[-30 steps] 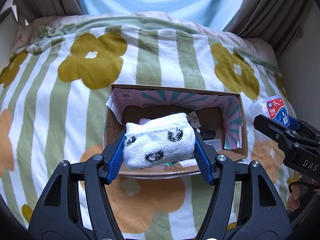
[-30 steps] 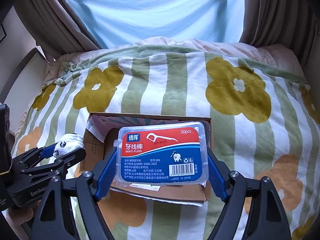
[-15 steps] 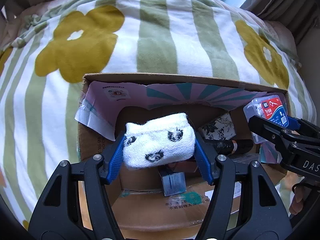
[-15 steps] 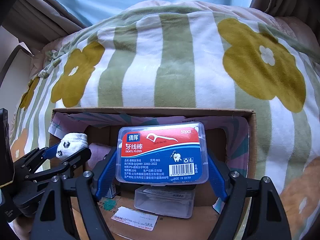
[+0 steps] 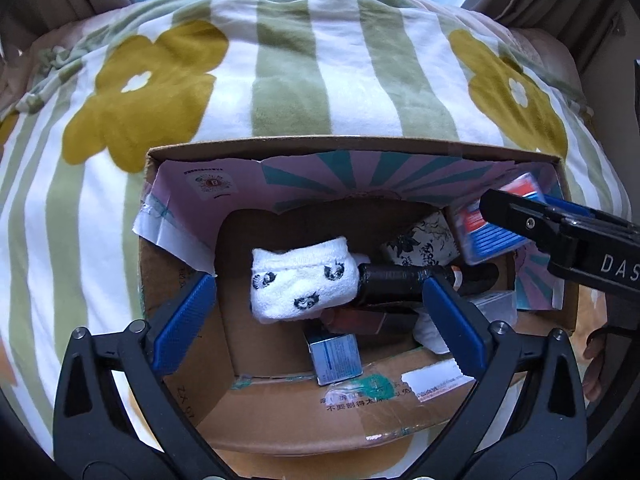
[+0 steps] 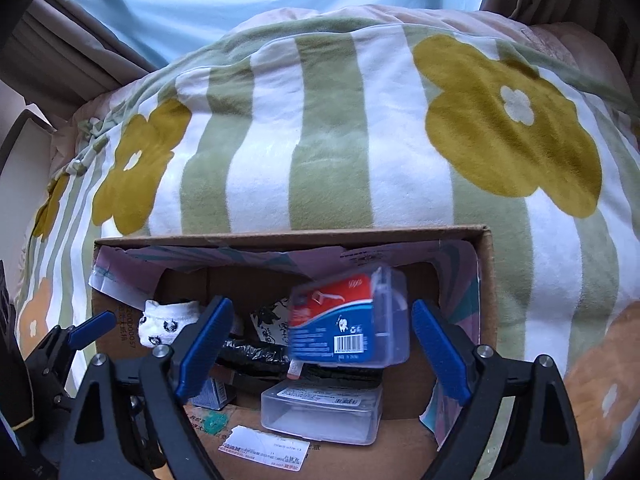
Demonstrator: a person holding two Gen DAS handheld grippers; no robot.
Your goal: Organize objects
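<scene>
An open cardboard box sits on a flowered blanket; it also shows in the right wrist view. My left gripper is open over the box. The white panda sock lies free between its blue pads, inside the box. It also shows in the right wrist view. My right gripper is open over the box's right part. The dental floss box, red and blue, is tilted and blurred between the pads, touching neither. It also shows in the left wrist view.
Inside the box lie a black tube, a patterned packet, a small blue carton and a clear plastic case. The striped blanket surrounds the box. Curtains hang at the back.
Both grippers have moved down over the box and opened. The sock left the left gripper's pads and the floss box left the right gripper's pads, dropping into the box.
</scene>
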